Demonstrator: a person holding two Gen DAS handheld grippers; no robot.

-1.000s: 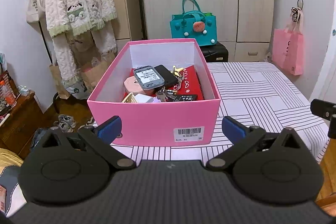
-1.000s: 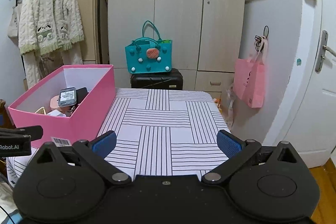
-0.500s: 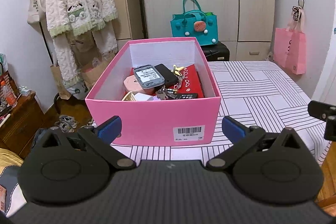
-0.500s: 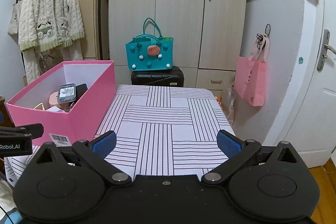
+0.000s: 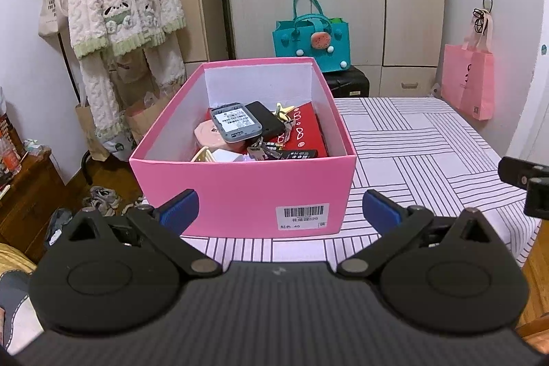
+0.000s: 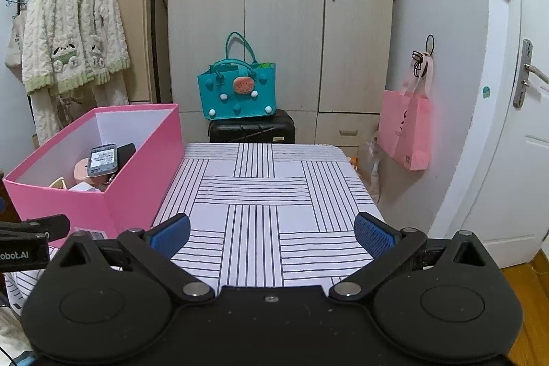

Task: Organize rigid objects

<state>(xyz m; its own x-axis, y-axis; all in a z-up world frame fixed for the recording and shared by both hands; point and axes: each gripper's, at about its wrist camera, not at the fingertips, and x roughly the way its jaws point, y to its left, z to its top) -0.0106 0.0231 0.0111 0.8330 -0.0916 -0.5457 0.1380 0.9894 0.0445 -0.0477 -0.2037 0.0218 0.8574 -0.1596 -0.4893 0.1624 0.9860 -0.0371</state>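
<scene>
A pink box [image 5: 240, 191] stands on the striped tablecloth [image 5: 411, 139]. It holds a grey device [image 5: 236, 122], a black case [image 5: 266, 120], a red packet [image 5: 305, 132], keys [image 5: 260, 151] and other small items. My left gripper [image 5: 279, 210] is open and empty, just in front of the box's near wall. My right gripper [image 6: 272, 234] is open and empty over the striped cloth [image 6: 257, 194], to the right of the pink box [image 6: 137, 187]. The grey device [image 6: 102, 160] also shows there.
A teal bag [image 6: 236, 91] sits on a black case [image 6: 252, 129] before the wardrobe. A pink bag [image 6: 408, 126] hangs on the right wall by a door. A fluffy robe [image 5: 120, 6] hangs at the left. The table's right edge [image 6: 363, 191] drops to the floor.
Both grippers have drawn back slightly and tilted; the box sits a little lower and farther in both views. Both stay open and empty.
</scene>
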